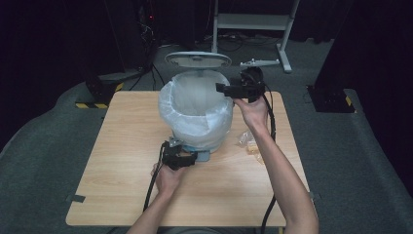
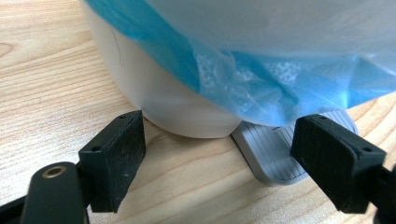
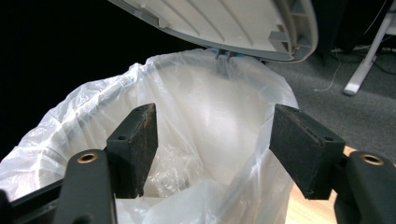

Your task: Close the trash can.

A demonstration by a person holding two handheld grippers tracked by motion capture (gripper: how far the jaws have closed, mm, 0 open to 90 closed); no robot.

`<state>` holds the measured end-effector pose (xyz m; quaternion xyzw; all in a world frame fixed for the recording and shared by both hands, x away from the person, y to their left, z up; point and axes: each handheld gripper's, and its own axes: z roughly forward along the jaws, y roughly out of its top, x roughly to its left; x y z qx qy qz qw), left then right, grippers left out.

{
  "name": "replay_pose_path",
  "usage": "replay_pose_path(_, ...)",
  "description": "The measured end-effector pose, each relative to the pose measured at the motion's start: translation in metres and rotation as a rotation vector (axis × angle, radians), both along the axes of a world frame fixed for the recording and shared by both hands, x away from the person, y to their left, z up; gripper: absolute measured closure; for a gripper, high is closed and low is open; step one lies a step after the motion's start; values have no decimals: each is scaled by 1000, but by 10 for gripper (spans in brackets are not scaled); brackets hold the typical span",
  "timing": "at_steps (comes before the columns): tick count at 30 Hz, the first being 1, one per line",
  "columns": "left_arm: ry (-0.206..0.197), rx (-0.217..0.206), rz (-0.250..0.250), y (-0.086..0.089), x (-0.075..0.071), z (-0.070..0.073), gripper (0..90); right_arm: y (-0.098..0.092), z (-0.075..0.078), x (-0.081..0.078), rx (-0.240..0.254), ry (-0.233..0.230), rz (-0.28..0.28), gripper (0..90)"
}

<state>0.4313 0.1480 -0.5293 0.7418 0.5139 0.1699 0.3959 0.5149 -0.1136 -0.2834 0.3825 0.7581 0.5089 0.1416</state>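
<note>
- Forearms enter from the near edge of the wooden table (image 1: 122, 161), one to each gripper.
- Left gripper (image 1: 179, 159) sits low at the near foot of the pedal bin (image 1: 195, 114); its jaws stand apart with nothing between them, astride the grey foot pedal (image 2: 275, 154) and the bin's white base (image 2: 154, 93), touching neither as far as can be told.
- Pedal bin stands at table centre, lid (image 1: 198, 59) raised at the far side, a thin translucent liner bag (image 3: 210, 116) folded over its rim.
- Right gripper (image 1: 225, 88) hangs above the bin's right rim, jaws parted and empty, aimed across the open mouth; crumpled film lies inside the bag.
- Small clear wrapper (image 1: 247, 141) lies on the table right of the bin.
- Judgement: the liner is light, soft and slippery and could tear; take it at the folded rim, pinching a gathered fold. The bin shell looks stiff, light and liable to slide; the pedal is the firm point.
</note>
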Motion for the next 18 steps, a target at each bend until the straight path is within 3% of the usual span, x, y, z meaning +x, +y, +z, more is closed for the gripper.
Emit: replay_pose_path(18, 1, 0, -4, 1, 0, 0, 177, -16, -3, -15, 1, -62, -17, 262)
